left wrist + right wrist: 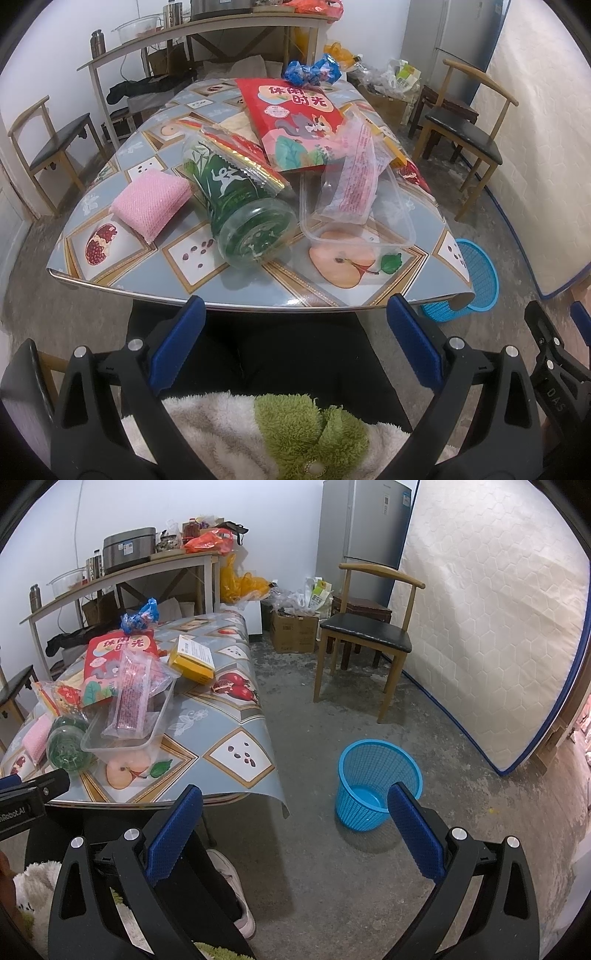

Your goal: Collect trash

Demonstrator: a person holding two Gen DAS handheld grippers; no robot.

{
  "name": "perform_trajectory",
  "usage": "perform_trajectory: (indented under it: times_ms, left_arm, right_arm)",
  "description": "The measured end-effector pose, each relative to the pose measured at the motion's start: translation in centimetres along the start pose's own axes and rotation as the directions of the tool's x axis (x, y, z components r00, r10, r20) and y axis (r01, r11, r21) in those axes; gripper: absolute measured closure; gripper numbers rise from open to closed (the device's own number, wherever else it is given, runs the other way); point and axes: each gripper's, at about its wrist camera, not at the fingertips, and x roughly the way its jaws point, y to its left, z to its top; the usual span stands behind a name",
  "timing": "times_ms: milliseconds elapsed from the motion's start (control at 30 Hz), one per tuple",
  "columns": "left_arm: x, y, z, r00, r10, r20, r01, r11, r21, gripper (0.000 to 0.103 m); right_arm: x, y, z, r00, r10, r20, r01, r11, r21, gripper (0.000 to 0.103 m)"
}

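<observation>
Trash lies on the patterned table (147, 280): a green plastic bottle (243, 206) on its side, a clear plastic container (358, 218) with a pink wrapper (358, 173) in it, a red snack bag (295, 125), a pink sponge (151, 203), a blue crumpled wrapper (314, 72) and a yellow box (194, 659). A blue waste basket (376, 782) stands on the floor right of the table. My left gripper (295, 317) is open and empty, in front of the table's near edge. My right gripper (295, 808) is open and empty above the floor, near the basket.
Wooden chairs stand left (55, 147) and right (365, 631) of the table. A mattress (498, 627) leans on the right wall beside a fridge (365, 528). A cluttered side table (122, 572) stands behind. Boxes and bags (295, 624) sit on the floor.
</observation>
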Motion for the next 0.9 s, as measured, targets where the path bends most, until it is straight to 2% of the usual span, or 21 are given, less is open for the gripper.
perform_trajectory:
  times_ms: [900]
  left_arm:
    - [0.35, 0.53, -0.15, 1.000, 0.003, -0.025, -0.004, 1.000, -0.011, 0.008]
  right_arm:
    - [0.37, 0.24, 0.25, 1.000, 0.010, 0.008, -0.011, 1.000, 0.014, 0.005]
